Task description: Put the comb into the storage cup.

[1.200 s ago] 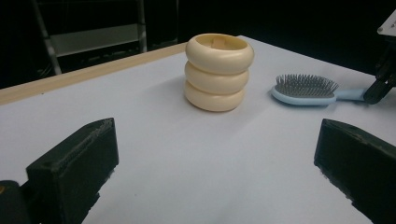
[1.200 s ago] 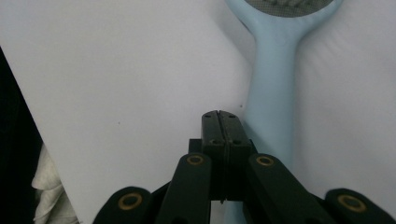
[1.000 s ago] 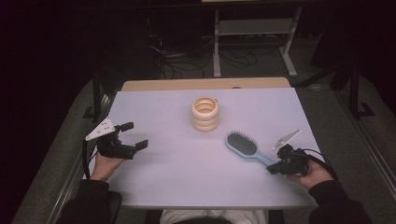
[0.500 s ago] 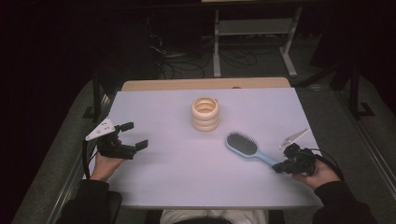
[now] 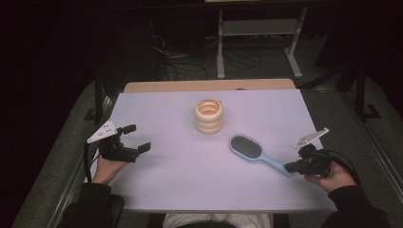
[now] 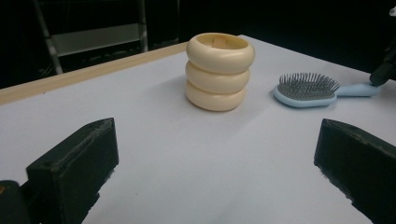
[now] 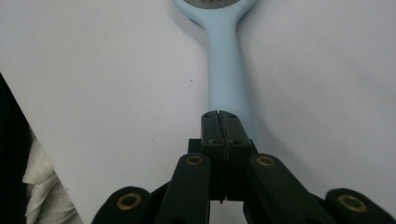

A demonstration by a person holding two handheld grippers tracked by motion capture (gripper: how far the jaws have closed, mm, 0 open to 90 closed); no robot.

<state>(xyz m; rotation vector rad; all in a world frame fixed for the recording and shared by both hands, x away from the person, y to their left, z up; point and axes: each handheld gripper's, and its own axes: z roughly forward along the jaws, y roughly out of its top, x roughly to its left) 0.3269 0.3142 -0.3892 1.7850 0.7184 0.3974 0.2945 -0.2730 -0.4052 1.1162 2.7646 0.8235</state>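
No writing legible. Right claw (image 5: 291, 167) jaws pressed together over the brush (image 5: 256, 153) handle end at right desk (image 5: 166, 190) edge, gripping nothing. Left claw (image 5: 138, 137) wide open, empty, level, facing the ring holder (image 5: 209, 115).

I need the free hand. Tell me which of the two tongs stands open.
The left tongs, beside the cream ring holder: jaws spread wide with nothing between. The right tongs are pressed shut above the blue hairbrush handle.

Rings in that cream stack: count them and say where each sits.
3. The stack stands mid-table behind the brush: bottom ring on the table, middle ring on it, top ring uppermost. None looks hidden.
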